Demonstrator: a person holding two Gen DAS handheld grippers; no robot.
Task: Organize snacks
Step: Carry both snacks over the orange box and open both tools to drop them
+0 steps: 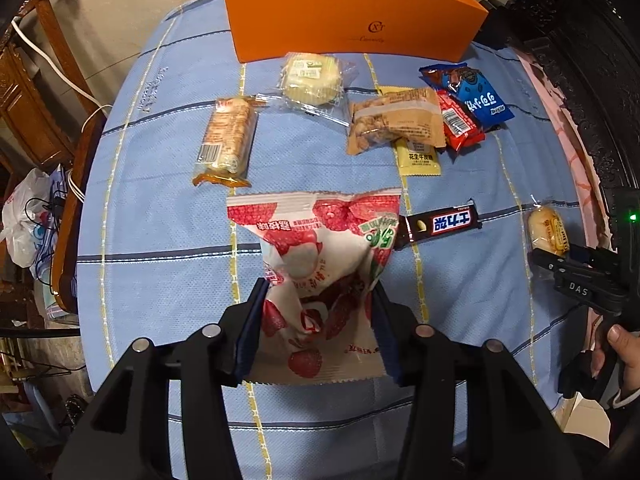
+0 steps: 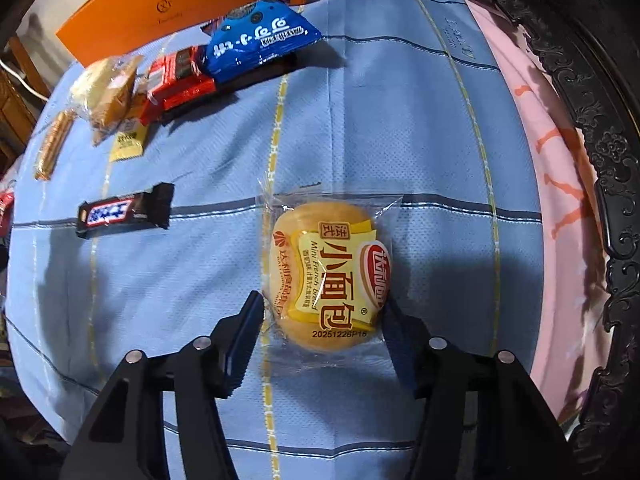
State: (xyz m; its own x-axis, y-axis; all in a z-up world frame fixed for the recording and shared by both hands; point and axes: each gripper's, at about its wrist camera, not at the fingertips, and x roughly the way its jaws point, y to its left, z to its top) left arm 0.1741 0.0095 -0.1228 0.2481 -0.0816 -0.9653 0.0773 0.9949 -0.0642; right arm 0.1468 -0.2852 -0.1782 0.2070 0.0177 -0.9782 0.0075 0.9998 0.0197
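Your left gripper (image 1: 318, 300) jaws pinch the lychee packet (image 1: 316, 248); chocolate bar (image 1: 440, 224) just beyond-right. Your right gripper (image 2: 322, 316) jaws stand wide, flanking the bread bun (image 2: 326, 272).

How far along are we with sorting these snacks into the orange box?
Early. Left gripper is clamped on the lychee bag; right gripper straddles the mini bread, not closed. Chocolate bar, blue packet and others remain outside the orange box.

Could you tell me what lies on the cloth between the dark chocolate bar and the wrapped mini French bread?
Nothing: between the chocolate bar and the mini French bread the right wrist view shows only bare blue checked cloth.
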